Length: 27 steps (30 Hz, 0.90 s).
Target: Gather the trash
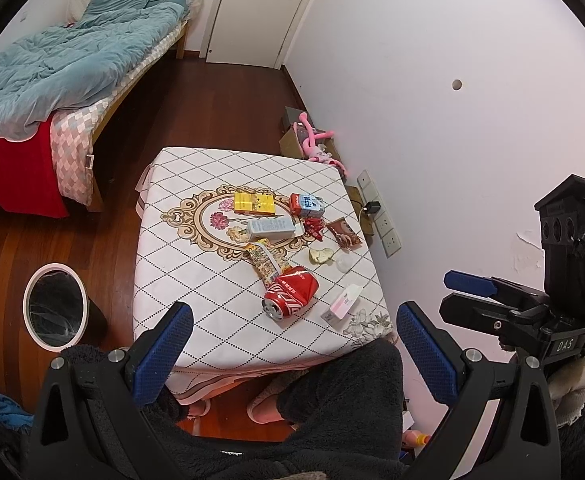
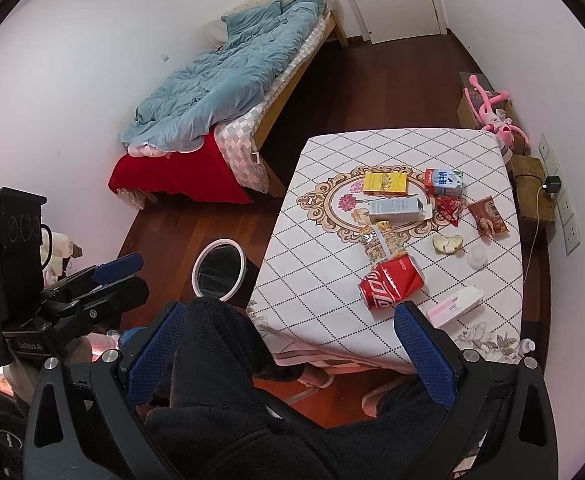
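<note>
Crushed cola can [image 2: 391, 282] seen just ahead of right claw [image 2: 290, 354], long axis slanted across it; both claws held open, left claw [image 1: 292, 354] farther

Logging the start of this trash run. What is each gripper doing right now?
Left gripper: open, holding nothing, above the near edge of the table.
Right gripper: open, holding nothing.

Left wrist view: looks forward and down from above the desk's [image 1: 196, 280] near edge, well back from it, facing the door [image 1: 260, 8].
Right wrist view: same high, distant stance, set further right, angled left toward the bed [image 2: 220, 92].
Shared: desk, bed, bin [image 1: 54, 306], floor; each view catches the other hand-held gripper.
</note>
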Available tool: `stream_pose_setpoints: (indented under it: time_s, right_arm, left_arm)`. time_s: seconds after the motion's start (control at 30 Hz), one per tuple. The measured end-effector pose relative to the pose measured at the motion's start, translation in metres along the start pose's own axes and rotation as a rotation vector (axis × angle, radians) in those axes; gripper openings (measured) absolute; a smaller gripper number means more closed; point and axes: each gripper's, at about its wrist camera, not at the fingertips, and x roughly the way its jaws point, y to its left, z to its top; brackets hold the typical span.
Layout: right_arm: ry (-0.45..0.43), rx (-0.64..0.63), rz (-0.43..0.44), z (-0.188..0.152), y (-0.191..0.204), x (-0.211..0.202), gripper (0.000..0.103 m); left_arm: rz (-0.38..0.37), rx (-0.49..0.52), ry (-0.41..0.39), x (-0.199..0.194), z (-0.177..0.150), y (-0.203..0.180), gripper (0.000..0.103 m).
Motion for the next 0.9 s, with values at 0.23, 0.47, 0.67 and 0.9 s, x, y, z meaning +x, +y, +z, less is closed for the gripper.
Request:
stream_pose_setpoints:
  time_s: [0.23, 0.47, 0.67, 0.9]
  right_arm:
    - [0.0, -0.002, -0.001, 0.001, 0.0, 0.0, 0.103]
    - [0.001, -0.001, -0.003, 0.001, 0.001, 0.001, 0.103]
    - [-0.002, 0.001, -0.006, 0.003, 0.0, 0.0, 0.103]
    - [-0.04, 0.079, -0.026, 0.002, -0.014, 0.002, 0.103]
  left_arm:
    - [0.005, 0.003, -0.004, -0.001, 0.0, 0.0, 0.103]
    - [0.002, 0.01, -0.001, -0.002, 0.002, 0.001, 0.103]
    - [0.0, 0.012, -0.001, -0.001, 0.003, 0.001, 0.103]
    - [0.107, 0.039, -0.021, 0.023, 0.005, 0.007, 0.103]
